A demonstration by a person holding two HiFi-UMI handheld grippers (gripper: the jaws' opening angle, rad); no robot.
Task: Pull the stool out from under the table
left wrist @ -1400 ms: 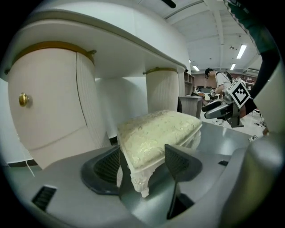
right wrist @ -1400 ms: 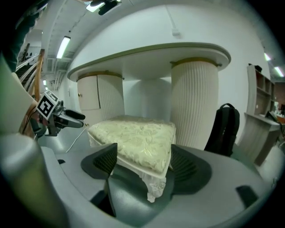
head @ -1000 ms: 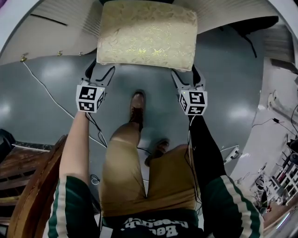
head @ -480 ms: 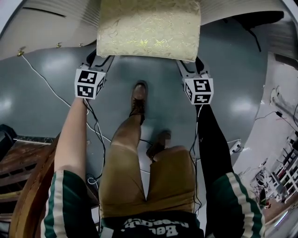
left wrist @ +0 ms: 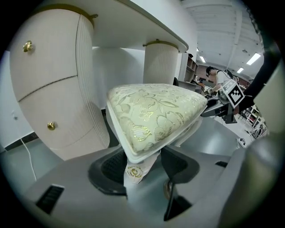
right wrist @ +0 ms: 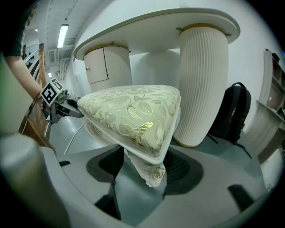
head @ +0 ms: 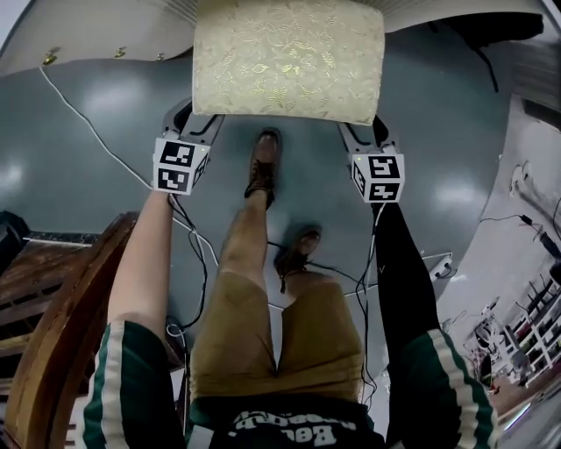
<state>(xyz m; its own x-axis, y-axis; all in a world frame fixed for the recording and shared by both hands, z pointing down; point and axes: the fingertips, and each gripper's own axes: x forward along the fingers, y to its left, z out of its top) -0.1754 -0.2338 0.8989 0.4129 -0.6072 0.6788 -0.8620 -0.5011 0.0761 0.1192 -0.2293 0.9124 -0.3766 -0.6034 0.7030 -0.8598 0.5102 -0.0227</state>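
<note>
The stool (head: pixel 289 57) has a gold-patterned cushion and white legs, and its far part lies under the white table (head: pixel 114 26). My left gripper (head: pixel 195 118) is tucked under its near left corner. In the left gripper view the jaws (left wrist: pixel 142 167) are closed on the white leg (left wrist: pixel 136 171) below the cushion (left wrist: pixel 151 111). My right gripper (head: pixel 361 130) sits under the near right corner. There the jaws (right wrist: pixel 142 171) are closed on the other near leg (right wrist: pixel 151 171) below the cushion (right wrist: pixel 133 111).
The table stands on ribbed white pedestals (right wrist: pixel 202 84), with a drawer unit (left wrist: pixel 49 89) on the left. A wooden chair (head: pixel 53 333) is at my near left. A cable (head: pixel 96 140) crosses the grey floor, the person's feet (head: pixel 261 167) stand behind the stool, and a black backpack (right wrist: pixel 231 111) leans at the right.
Both grippers have slid in under the stool's near corners and their jaws have narrowed onto the legs. The person's feet have shifted on the floor.
</note>
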